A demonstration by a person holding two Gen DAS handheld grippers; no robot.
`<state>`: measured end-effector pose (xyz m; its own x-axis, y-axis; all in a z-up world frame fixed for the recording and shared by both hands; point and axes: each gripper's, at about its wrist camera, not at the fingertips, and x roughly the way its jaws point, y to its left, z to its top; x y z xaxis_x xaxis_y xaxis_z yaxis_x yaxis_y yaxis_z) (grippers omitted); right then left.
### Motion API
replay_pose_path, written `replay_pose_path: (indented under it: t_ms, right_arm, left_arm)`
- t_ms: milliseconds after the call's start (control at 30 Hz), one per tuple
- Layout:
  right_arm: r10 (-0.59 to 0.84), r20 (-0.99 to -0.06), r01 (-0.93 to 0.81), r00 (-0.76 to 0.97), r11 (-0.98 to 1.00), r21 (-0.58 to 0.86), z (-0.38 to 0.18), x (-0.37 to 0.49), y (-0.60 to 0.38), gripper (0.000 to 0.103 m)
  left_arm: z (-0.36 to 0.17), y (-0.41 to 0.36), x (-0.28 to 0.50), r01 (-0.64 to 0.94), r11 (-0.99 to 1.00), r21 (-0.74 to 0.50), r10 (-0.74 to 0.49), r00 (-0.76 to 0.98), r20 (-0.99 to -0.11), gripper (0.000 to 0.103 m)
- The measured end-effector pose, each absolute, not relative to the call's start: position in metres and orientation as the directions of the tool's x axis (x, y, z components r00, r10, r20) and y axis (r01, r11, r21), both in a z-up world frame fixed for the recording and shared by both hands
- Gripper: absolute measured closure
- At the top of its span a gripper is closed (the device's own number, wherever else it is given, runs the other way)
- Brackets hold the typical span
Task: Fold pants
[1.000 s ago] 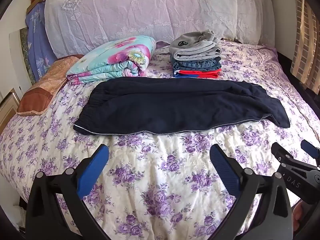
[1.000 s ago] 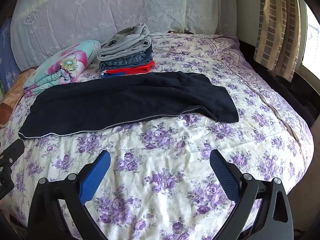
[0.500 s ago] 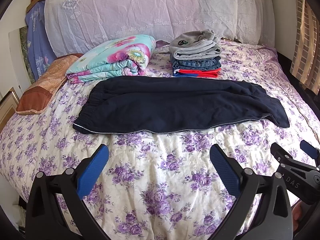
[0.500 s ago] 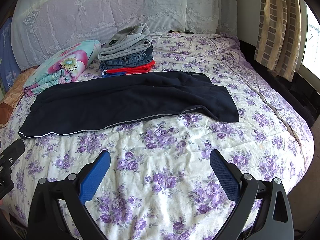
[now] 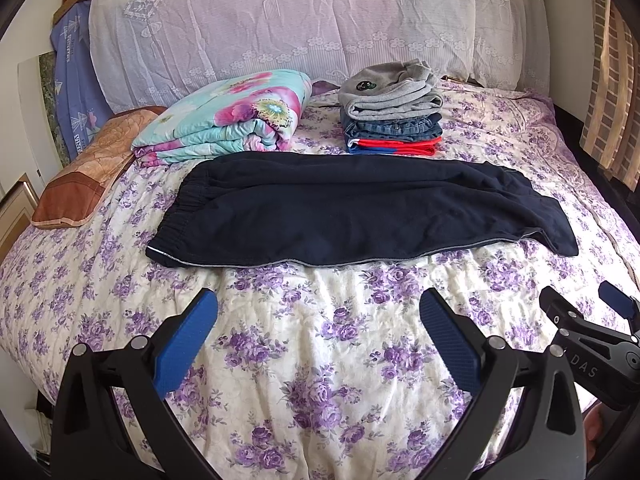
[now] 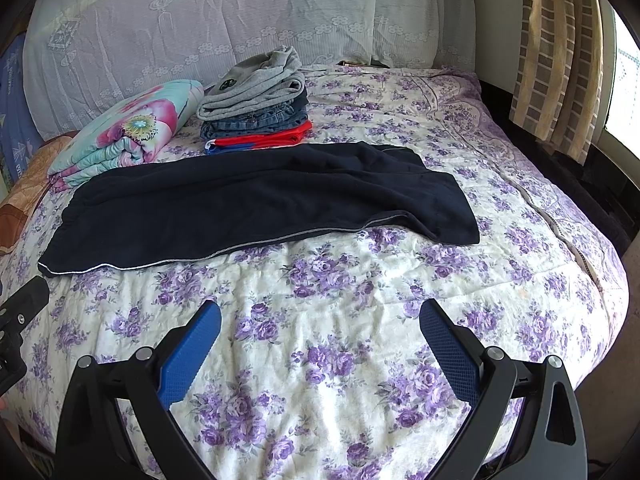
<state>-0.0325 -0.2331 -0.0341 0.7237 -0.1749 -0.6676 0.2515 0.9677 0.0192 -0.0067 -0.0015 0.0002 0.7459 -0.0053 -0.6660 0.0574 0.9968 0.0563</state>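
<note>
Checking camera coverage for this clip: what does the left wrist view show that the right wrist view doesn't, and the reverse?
Left only: the full brown pillow at the bed's left edge, and the right gripper, open, at lower right.

Right only: the striped curtain, the bright window and the bed's right edge.

Both: the dark pants lying flat along the floral bedspread, the floral quilt, the stack of folded clothes, and the lace-covered pillows. The left gripper is open, off the pants.
</note>
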Motion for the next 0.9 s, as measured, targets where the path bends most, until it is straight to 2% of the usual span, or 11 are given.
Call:
replay_pose_path:
  t_ms: [900]
  right_arm:
    - [-0.175,-0.668,0.251,0.724,0.968,0.019,-0.0342,-0.0328,-0.2307,0.003]
  left_arm:
    - [-0.0007,-0.0014,-0.0077,0.057,0.997,0.052,-0.007,0.744,-0.668,0.005]
